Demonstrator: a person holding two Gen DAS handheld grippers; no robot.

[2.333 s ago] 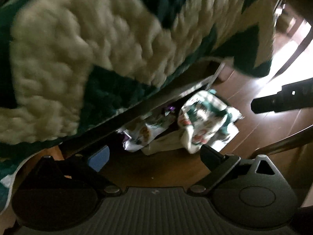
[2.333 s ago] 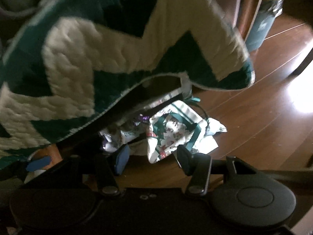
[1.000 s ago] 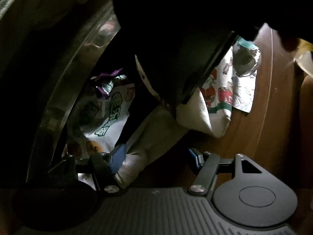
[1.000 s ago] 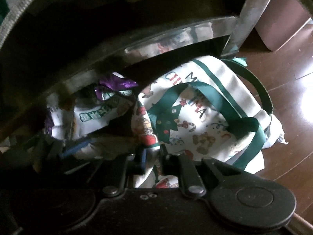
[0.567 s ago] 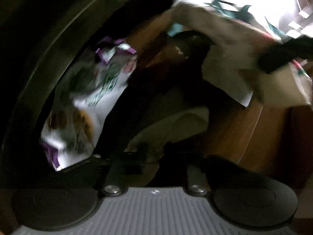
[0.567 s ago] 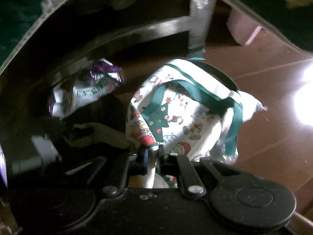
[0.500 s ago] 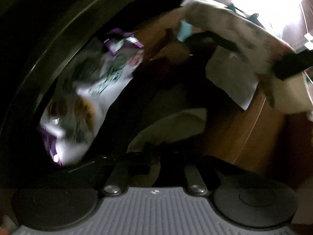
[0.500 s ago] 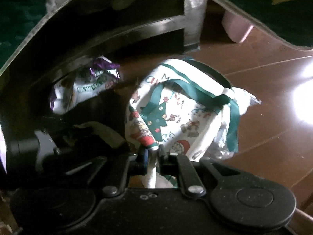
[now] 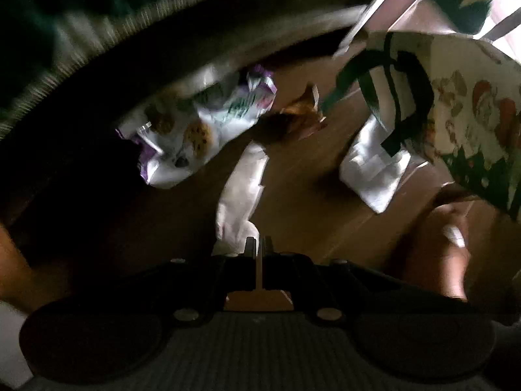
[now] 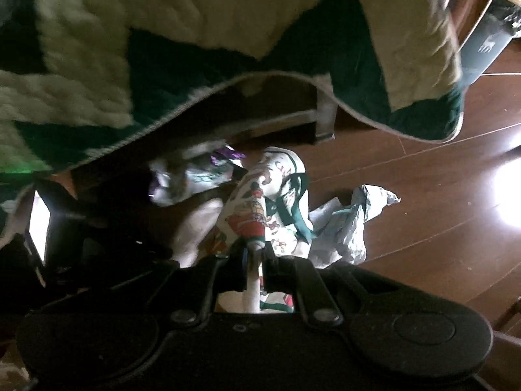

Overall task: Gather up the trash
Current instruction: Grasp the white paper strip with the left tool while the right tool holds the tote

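My right gripper (image 10: 253,254) is shut on the rim of a Christmas-print tote bag (image 10: 260,205) with green handles, held off the wooden floor; the bag also hangs at the right of the left wrist view (image 9: 472,104). My left gripper (image 9: 258,244) is shut on a long white paper wrapper (image 9: 241,192) with a brown end. A purple-and-white cookie wrapper (image 9: 192,130) lies under the bed edge and also shows in the right wrist view (image 10: 195,176). A crumpled white paper (image 10: 345,224) lies on the floor beside the bag and shows in the left wrist view too (image 9: 374,166).
A green-and-cream quilt (image 10: 162,49) hangs over the bed frame (image 10: 322,117) above the trash. A dark bin (image 10: 485,49) stands at the far right. A person's bare knee (image 9: 436,251) is at the lower right. The wooden floor (image 10: 439,195) stretches right.
Both grippers have pulled back from under the bed. The right one has lifted the tote bag by its rim. The left one has closed on the white wrapper and drawn it out.
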